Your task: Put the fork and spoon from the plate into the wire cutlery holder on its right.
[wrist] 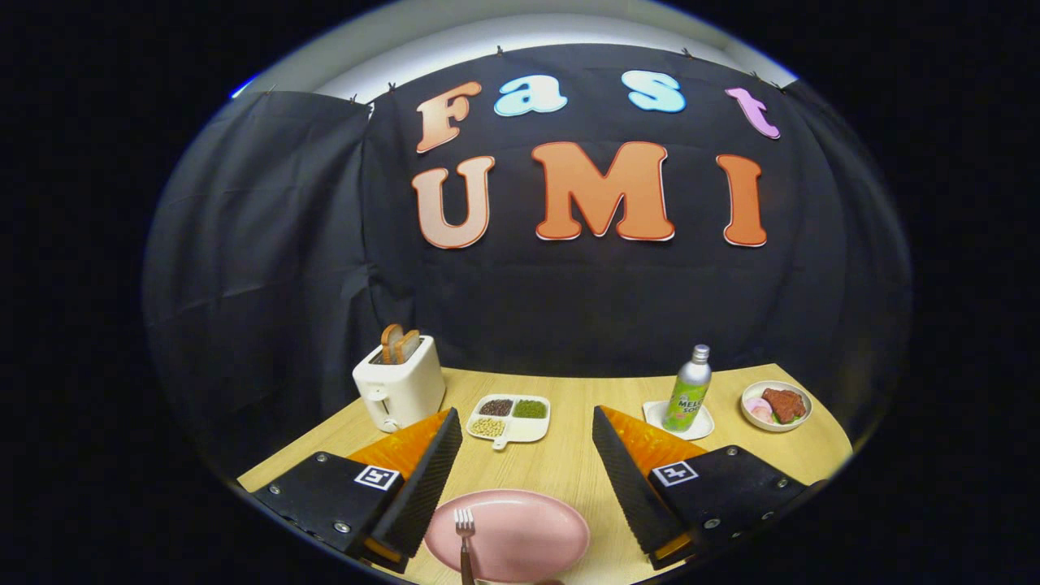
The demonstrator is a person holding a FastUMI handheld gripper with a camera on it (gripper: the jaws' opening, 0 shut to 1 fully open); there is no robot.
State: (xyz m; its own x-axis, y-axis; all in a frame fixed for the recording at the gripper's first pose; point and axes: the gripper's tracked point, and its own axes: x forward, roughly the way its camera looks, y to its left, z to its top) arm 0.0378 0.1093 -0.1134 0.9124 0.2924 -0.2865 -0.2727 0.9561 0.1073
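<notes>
Gripper point(526, 467) status: fingers spread wide apart, nothing held, neither finger in contact with any object. It hangs above the near part of the wooden table point(569, 463).

Between the fingers, on the near side, lies the pink plate point(528, 532). A fork point(465, 540) rests on the plate toward its left part, tines pointing away from the gripper, handle running toward the viewer. The spoon cannot be made out on the visible part of the plate, and the wire cutlery holder cannot be located either.

Beyond the fingertips, a white divided dish point(512, 417) sits on the table with three fills: dark, green and pale beans or grains. Further left stands a white toaster point(400, 390) with two slices of bread point(400, 344) in its slots. To the right, a green bottle point(687, 392) stands upright on a small white tray point(650, 413), and beside that a white bowl point(776, 406) holds pieces of meat-like food.

Task progress, as judged: at or near the start. The fork remains on the plate and is not yet grasped. Remaining steps: grasp the fork, carry it to the holder, then do the same for the spoon.
</notes>
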